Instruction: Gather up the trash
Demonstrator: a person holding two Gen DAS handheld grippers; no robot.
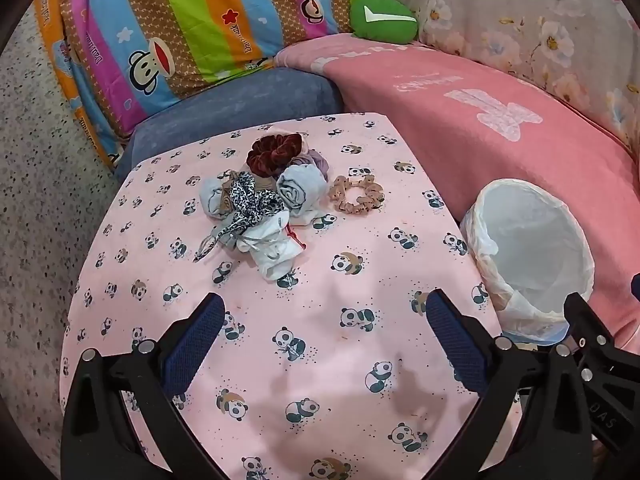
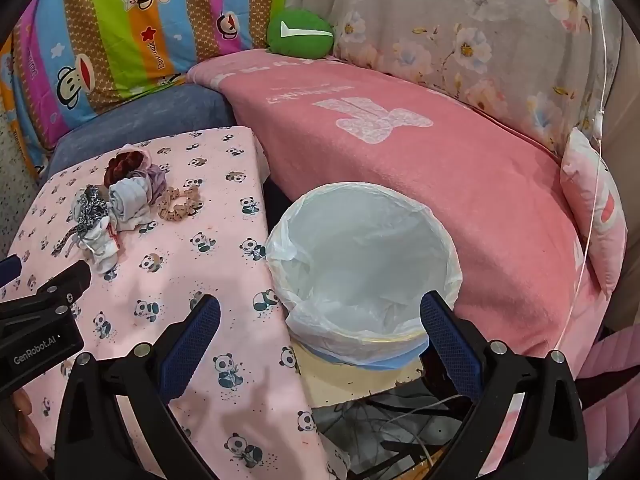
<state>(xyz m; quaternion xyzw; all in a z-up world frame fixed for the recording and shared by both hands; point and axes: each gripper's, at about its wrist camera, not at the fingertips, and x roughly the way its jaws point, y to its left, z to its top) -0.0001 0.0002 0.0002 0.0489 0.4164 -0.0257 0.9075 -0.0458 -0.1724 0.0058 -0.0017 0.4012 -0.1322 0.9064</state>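
Observation:
A heap of small items lies on the panda-print table (image 1: 304,360): a dark red scrunchie (image 1: 274,152), a beige scrunchie (image 1: 357,195), a rolled pale blue cloth (image 1: 298,192), a leopard-print band (image 1: 250,204) and a crumpled white piece (image 1: 272,248). My left gripper (image 1: 324,312) hovers open over the table, short of the heap, nothing between its fingers. A waste bin (image 2: 362,264) lined with a white bag stands right of the table. My right gripper (image 2: 320,312) is open above the bin's near rim, empty. The heap (image 2: 120,204) shows at left in the right wrist view.
A bed with a pink blanket (image 2: 400,168) runs behind the bin. A striped monkey-print pillow (image 1: 180,24), a green cushion (image 1: 382,18) and a floral cover (image 2: 460,40) sit at the back. Cables lie on the floor (image 2: 400,420) below the bin. The left gripper's body (image 2: 40,320) shows at left.

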